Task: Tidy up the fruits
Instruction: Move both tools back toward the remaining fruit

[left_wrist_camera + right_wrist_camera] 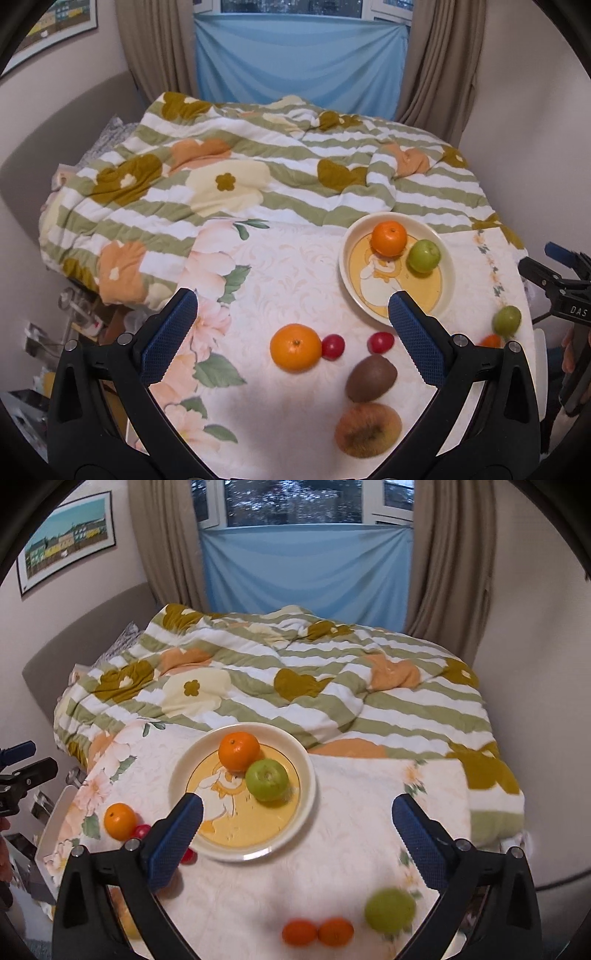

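The plate [242, 854] stood on the desk [288, 266] with the flowered cloth, just before the bed [369, 709]. In it lay an orange [238, 751] and a green apple [266, 780], touching each other, the apple with its stem hollow turned up. The left gripper [293, 325] hung over the desk with its fingers [173, 332] spread wide and nothing between them. Below it lay a second orange [295, 347] touching a red tomato [333, 346], another tomato [380, 341] apart from it, and a kiwi [371, 378] with its long axis slanted up toward the right. The right gripper [297, 821] also had its fingers spread and empty, above the plate's near rim. A blurred green apple [389, 912] and two small orange fruits [317, 931] lay near the desk's front edge.
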Demonstrator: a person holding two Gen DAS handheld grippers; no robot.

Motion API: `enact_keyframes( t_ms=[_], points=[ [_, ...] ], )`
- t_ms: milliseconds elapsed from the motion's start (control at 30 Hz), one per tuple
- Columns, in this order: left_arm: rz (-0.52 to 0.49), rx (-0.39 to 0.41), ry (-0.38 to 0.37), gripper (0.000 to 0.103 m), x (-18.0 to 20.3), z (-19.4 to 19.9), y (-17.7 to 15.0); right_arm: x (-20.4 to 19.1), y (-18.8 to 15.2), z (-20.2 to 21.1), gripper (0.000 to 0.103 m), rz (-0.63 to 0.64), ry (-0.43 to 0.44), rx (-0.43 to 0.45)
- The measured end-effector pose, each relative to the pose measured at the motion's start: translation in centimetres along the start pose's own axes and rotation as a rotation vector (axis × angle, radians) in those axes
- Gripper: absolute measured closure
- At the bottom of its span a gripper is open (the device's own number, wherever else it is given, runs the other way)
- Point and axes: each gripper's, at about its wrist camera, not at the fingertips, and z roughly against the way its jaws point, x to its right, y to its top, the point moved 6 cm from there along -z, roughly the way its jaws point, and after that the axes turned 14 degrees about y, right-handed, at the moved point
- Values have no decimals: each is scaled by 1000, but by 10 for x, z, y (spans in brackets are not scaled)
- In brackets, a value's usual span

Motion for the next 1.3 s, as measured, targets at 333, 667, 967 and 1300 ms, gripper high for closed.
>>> enact_keyframes(
  t_ms=[333,667,967,1300],
  points=[
    [-21,1,-53,0,-2,37,-40,-1,-50,56,1,-82,-88,22],
    [-65,-48,-119,0,21,27,-92,-6,-114,52,1,-140,-112,-21],
    [-91,-115,-126,0,53,-6,-138,15,-146,28,1,-80,-103,-52],
    [-83,-215,-105,0,82,-37,-173,52,-166,-8,9,-35,-83,-163]
  ],
)
